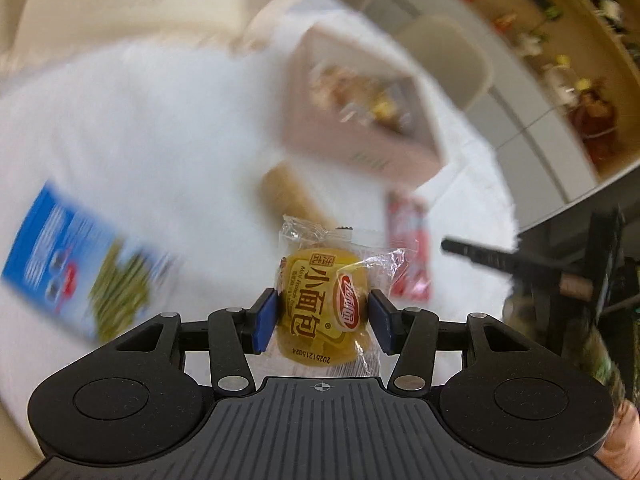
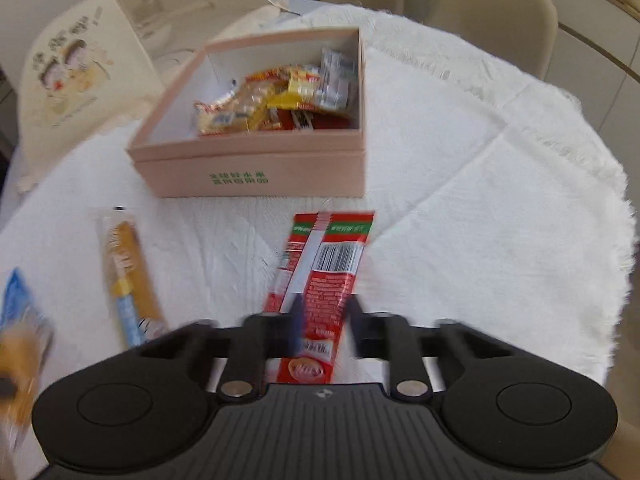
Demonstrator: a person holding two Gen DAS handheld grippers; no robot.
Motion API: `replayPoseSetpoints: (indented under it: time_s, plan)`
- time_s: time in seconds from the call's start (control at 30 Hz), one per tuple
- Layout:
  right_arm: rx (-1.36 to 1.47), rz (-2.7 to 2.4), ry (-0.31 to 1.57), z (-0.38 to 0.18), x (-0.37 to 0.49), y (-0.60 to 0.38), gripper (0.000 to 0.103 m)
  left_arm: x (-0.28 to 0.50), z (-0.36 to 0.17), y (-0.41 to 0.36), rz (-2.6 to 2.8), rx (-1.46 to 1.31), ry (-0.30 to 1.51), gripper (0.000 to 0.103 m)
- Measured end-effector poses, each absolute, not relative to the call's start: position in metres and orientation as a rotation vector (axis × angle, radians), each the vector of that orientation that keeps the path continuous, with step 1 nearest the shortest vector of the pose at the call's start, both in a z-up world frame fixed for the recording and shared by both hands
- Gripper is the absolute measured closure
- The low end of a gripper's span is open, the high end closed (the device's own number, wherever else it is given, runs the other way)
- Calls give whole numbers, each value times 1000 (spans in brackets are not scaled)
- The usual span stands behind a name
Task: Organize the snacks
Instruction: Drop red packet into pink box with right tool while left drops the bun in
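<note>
My left gripper (image 1: 322,320) is shut on a yellow mini bread packet (image 1: 320,304) and holds it above the white tablecloth (image 1: 160,128). A pink open box (image 2: 256,160) holds several snack packets (image 2: 280,100); it also shows blurred in the left wrist view (image 1: 360,120). My right gripper (image 2: 324,324) has its blurred fingers on both sides of a long red snack packet (image 2: 324,276), which lies on the cloth in front of the box. The fingers look closed on it. A brown stick snack (image 2: 128,272) lies to the left.
A blue snack pack (image 1: 80,264) lies at the left; its edge shows in the right wrist view (image 2: 20,320). A cream illustrated bag (image 2: 80,64) stands behind the box. Chairs (image 2: 492,20) ring the round table. Black equipment (image 1: 560,280) is at the right.
</note>
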State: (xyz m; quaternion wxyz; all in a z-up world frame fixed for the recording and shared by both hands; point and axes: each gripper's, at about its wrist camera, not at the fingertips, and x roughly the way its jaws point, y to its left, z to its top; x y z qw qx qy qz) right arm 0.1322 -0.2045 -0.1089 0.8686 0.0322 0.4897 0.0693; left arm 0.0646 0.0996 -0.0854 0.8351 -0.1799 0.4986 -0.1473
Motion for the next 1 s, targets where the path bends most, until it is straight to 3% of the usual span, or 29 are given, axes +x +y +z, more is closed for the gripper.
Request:
replayPoseSetpoints:
  time_s: [0.17,0.23,0.27,0.3,0.57,0.63,0.7,0.87,1.0]
  plan:
    - [48,220,931,-72,119,-221,84,93,-45,82,-337,-362,933,48]
    - [66,208,946,-76,122,-225,59,101,-43,76,-318,-361,931,48]
    - [84,185,959,-82,126,-227,33,103,-46,76,-308,-364,938,48]
    - [107,159,966,-91,129,-228,26,103,-51,75,-296,-367,954,48]
    - [150,137,1049,-153,160,-193,27,87,-101,83,-227,-386,1111,48]
    - [118,137,1066,-162,164,-182,37,84,-105,86,-221,-382,1122,48]
    - [9,128,1050,-159,160,-170,55,83,-106,88,-220,-377,1122,48]
    - [31,232,988,-107,133,-182,58,88,-86,99,-260,-414,1043,48]
    - [52,267,809,-28,127,-192,58,117,-38,106,-341,-446,884,48]
